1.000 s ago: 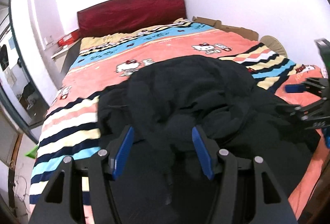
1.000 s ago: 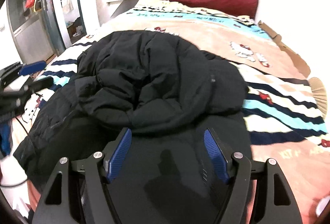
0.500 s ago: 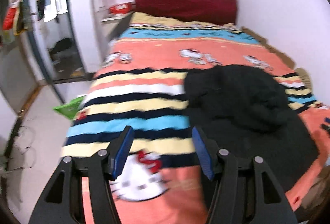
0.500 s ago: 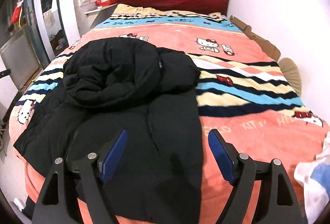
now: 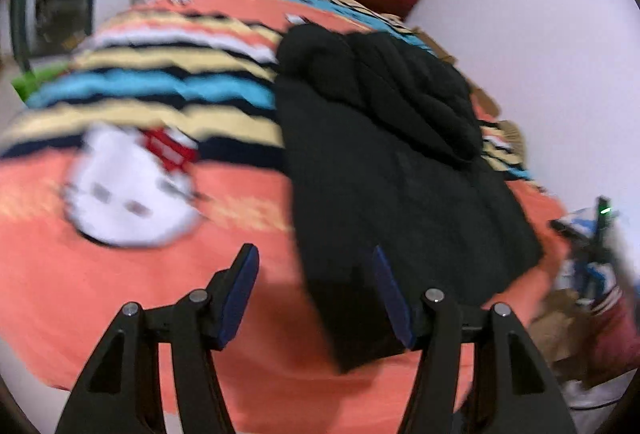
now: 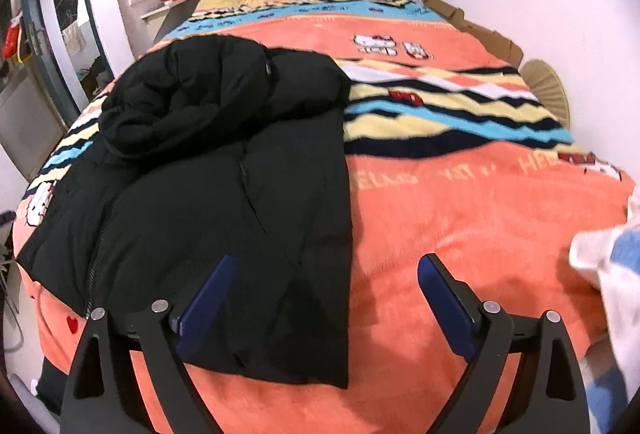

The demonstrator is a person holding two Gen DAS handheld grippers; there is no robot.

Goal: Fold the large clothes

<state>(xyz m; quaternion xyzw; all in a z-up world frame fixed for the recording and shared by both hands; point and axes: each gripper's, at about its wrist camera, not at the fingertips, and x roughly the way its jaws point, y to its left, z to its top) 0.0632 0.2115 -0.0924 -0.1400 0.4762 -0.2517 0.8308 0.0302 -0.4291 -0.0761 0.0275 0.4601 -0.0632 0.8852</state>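
I'm only partway — black jacket (image 6: 224, 170) lying folded narrow, hood bunched upper left, bottom hem unfolded; my left gripper (image 5: 316, 290) and right gripper (image 6: 324, 290) are both opening, pinching nothing.

A black padded jacket (image 6: 224, 170) lies spread on the bed, its long body running from the foot end toward the headboard. The lower part is flat and fairly smooth, with a straight side edge on the right in the right wrist view and a zipper line down the left side. Its hem reaches the foot edge of the bed. The upper part, hood or collar and sleeves, is bunched into a rounded puffy heap (image 5: 404, 86) on top of the body.
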